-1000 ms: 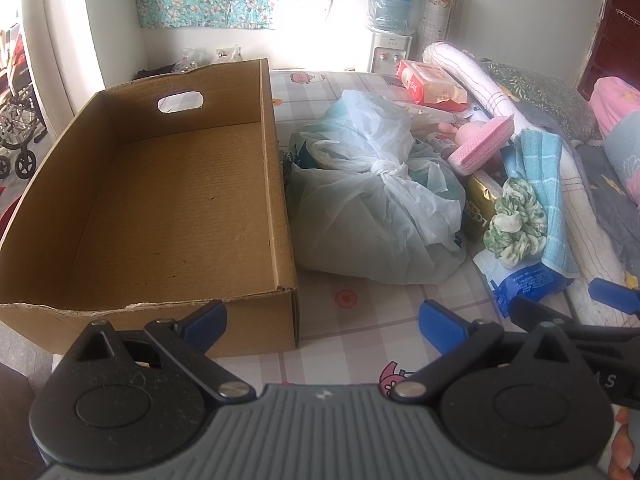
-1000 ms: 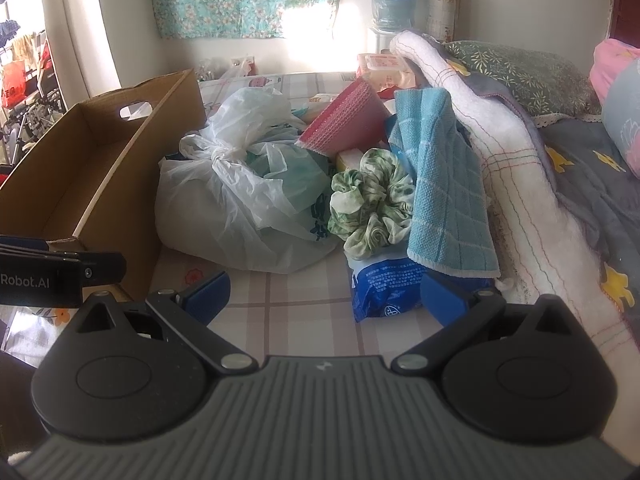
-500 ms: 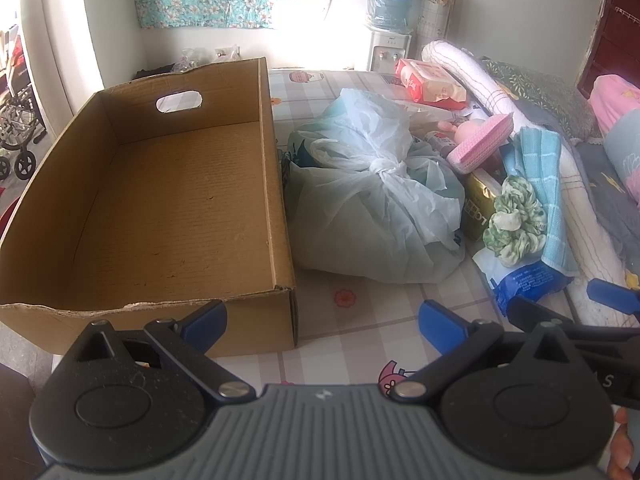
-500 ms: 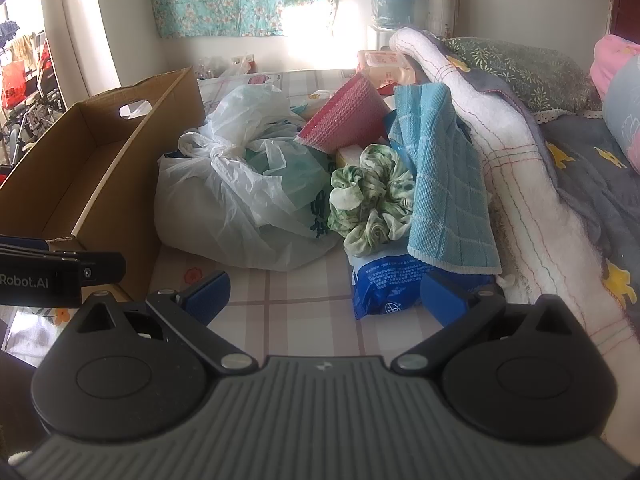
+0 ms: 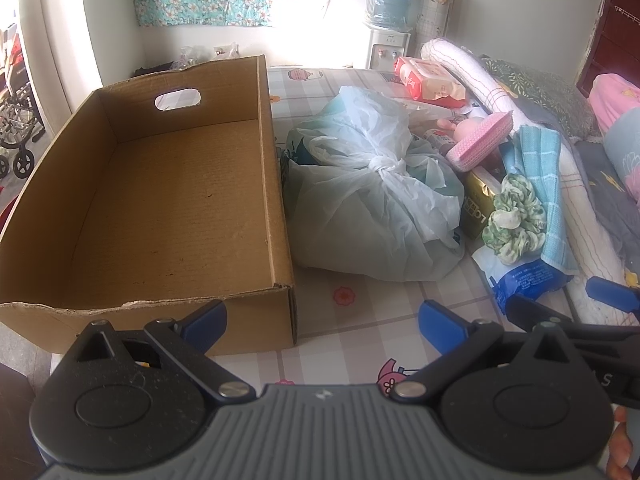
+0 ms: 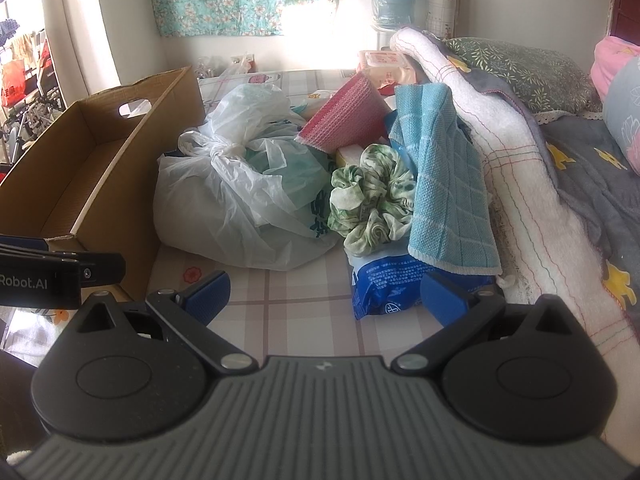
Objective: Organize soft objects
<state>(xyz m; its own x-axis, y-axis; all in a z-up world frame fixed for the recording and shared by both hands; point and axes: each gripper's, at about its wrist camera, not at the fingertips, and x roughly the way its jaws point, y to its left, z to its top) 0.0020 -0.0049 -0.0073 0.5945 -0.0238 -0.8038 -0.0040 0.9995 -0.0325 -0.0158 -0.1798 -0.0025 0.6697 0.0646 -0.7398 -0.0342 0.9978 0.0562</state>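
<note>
An empty cardboard box (image 5: pixel 168 208) (image 6: pixel 80 184) lies on the left of the checked surface. Right of it sits a knotted white plastic bag (image 5: pixel 372 196) (image 6: pixel 240 196). A green-and-white scrunchie (image 5: pixel 514 220) (image 6: pixel 372 204) rests on a blue tissue pack (image 5: pixel 528 280) (image 6: pixel 388 284), beside a light blue towel (image 5: pixel 544 184) (image 6: pixel 444 184) and a pink cloth (image 5: pixel 484 136) (image 6: pixel 346 116). My left gripper (image 5: pixel 322 318) is open near the box's front corner, holding nothing. My right gripper (image 6: pixel 326 292) is open just in front of the tissue pack, empty.
A white rolled blanket (image 6: pixel 516 184) and grey bedding (image 6: pixel 592 168) run along the right. Pink wipe packs (image 5: pixel 430 82) lie at the back. A water dispenser (image 5: pixel 390 12) stands by the far wall. A gold box (image 5: pixel 478 204) sits under the cloths.
Both grippers have crept slightly forward toward the pile; their fingers stay open. Nothing on the surface has moved.
</note>
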